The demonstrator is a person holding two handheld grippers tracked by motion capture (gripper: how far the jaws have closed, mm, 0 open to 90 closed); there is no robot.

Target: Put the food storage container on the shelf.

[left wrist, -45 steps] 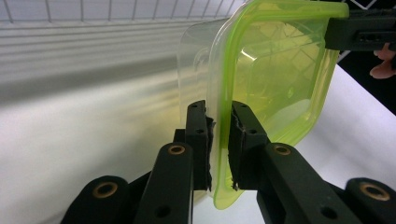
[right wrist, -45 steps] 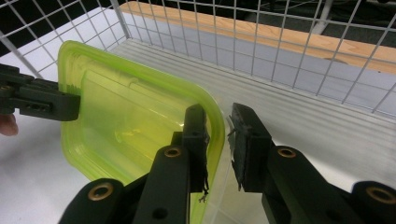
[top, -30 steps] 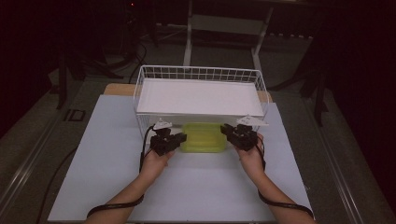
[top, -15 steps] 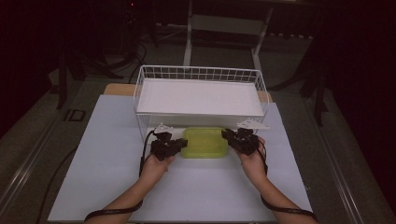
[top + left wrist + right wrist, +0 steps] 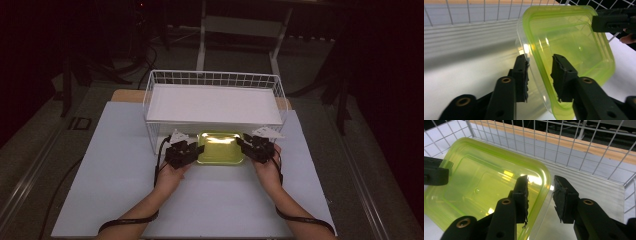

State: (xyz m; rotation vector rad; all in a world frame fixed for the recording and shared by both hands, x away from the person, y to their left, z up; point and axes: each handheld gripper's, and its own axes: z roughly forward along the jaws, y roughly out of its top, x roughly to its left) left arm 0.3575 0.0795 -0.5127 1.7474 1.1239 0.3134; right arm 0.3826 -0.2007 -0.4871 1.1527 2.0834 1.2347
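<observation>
We had the yellow-green plastic container (image 5: 220, 148) resting on the white table (image 5: 115, 165), at the near side of the white wire basket (image 5: 165, 80) and touching or just beside its front wall; a clear body showed beneath the green lidded top in both gripper views. Our left gripper (image 5: 186, 151) straddled its left rim and our right gripper (image 5: 251, 148) its right rim. The jaws of both had just been opening, and in each gripper view the rim stood between the pads with a gap on either side, so neither pressed on it; the jaws were moderately parted rather than wide. We judged the container to be light and empty, since we could see through it to the table and nothing lay inside. Its walls looked thin and somewhat springy, likely to flex under a hard pinch, and the glossy surface, bright with glare, looked slippery. The raised rim seemed the stiffest place to take hold, and we thought a grip at the middle of each short side, as the grippers then stood, would keep it level. A one-sided pinch, we judged, might let it tilt or slide out.
</observation>
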